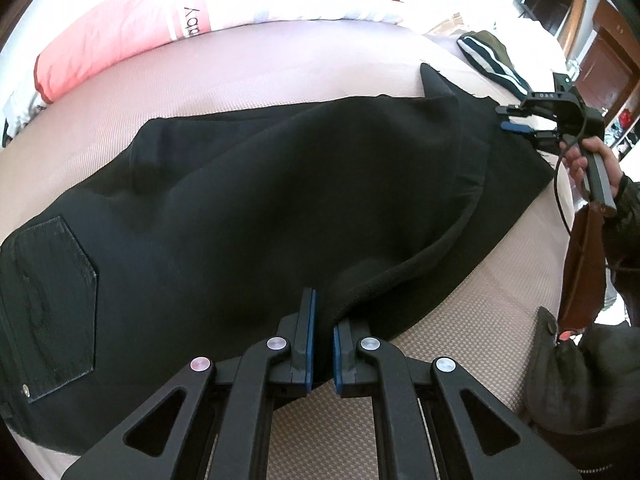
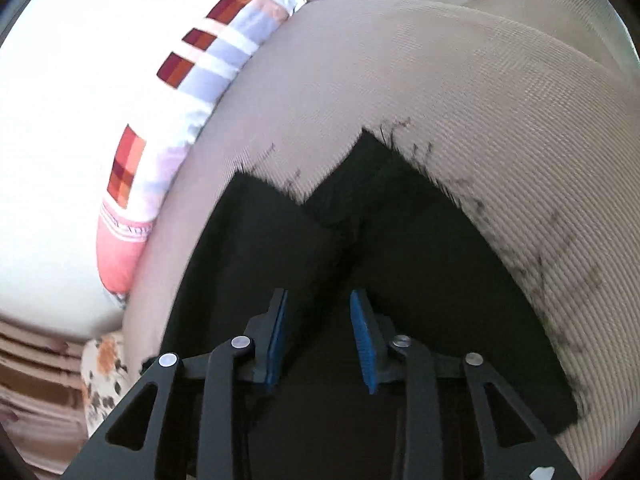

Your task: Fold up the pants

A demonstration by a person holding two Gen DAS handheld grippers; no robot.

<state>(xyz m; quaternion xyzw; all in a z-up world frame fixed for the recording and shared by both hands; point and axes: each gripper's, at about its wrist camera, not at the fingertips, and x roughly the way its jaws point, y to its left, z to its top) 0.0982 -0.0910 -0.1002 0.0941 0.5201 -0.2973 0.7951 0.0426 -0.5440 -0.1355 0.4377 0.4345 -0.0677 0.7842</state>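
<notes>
Black pants (image 1: 248,200) lie across the beige bed mat (image 1: 248,76), back pocket (image 1: 52,304) at the left, one leg folded over the other. My left gripper (image 1: 323,312) is shut on the pants' near edge, at the crotch fold. My right gripper (image 2: 319,300) is open just above the frayed leg ends (image 2: 372,208), fingers apart with cloth below them. It also shows in the left wrist view (image 1: 516,120), at the far right end of the pants.
A pink and white pillow (image 1: 168,20) with orange squares lies along the far side of the mat. A striped dark garment (image 1: 492,60) lies beyond the leg ends. The person's hand and sleeve (image 1: 600,184) are at the right.
</notes>
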